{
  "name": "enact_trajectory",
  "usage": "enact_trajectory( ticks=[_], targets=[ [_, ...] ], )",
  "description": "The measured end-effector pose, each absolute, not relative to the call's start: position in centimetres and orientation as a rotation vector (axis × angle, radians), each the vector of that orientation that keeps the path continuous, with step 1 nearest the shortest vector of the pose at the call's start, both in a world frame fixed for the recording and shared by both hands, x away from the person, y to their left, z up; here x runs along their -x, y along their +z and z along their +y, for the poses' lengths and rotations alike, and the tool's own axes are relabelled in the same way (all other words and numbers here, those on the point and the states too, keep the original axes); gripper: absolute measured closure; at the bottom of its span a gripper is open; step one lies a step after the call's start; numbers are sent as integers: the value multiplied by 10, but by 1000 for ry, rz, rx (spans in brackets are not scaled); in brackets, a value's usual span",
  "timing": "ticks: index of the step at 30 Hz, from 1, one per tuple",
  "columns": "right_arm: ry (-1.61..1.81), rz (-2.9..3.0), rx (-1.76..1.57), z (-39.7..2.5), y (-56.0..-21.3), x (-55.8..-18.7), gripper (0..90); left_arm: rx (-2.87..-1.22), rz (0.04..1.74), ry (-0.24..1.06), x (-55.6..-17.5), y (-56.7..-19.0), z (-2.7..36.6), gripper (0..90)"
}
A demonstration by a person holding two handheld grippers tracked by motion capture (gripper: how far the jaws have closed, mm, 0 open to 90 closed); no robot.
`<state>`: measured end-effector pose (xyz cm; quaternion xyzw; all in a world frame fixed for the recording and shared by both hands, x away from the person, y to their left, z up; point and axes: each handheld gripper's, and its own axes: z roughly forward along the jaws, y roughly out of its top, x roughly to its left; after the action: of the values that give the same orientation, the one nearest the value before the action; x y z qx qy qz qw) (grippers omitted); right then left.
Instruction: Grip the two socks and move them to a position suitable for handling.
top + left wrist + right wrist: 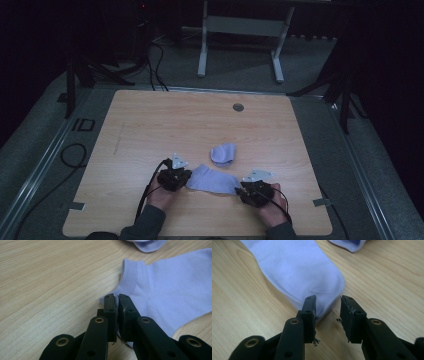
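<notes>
A lavender sock (pixel 214 180) lies flat near the front of the wooden table (pixel 150 125). My left gripper (pixel 186 179) is at its left end. In the left gripper view the jaws of the left gripper (pixel 117 298) stand pressed together on the sock's (pixel 170 290) corner below the ribbed cuff. My right gripper (pixel 241 191) is at the sock's right end. In the right gripper view this gripper (pixel 328 302) is open, with the rounded toe of the sock (pixel 299 267) reaching between its jaws. A second lavender sock (pixel 223 154) lies crumpled just beyond the flat one.
A round grey grommet (pixel 238 107) sits in the table's far middle. Cables (pixel 72 155) lie on the floor to the left. The white legs of another desk (pixel 202 45) stand behind the table. Bare wood spreads across the table's far and left parts.
</notes>
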<state>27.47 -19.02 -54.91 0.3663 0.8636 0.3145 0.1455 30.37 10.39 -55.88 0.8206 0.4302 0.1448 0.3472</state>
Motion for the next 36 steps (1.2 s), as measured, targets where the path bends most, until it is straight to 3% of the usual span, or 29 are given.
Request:
enact_trajectory(
  ticks=[11, 18, 36],
  targets=[
    [857, 2451, -1069, -194, -549, -282, 639, -2127, 1127, 362, -299, -558, 106, 807],
    [949, 2398, -1055, -191, -526, -292, 621, -2131, 1125, 338, -295, -557, 108, 773],
    [972, 2466, -922, -117, -503, -355, 645, -2101, 1096, 361, -294, -552, 112, 708]
  ],
)
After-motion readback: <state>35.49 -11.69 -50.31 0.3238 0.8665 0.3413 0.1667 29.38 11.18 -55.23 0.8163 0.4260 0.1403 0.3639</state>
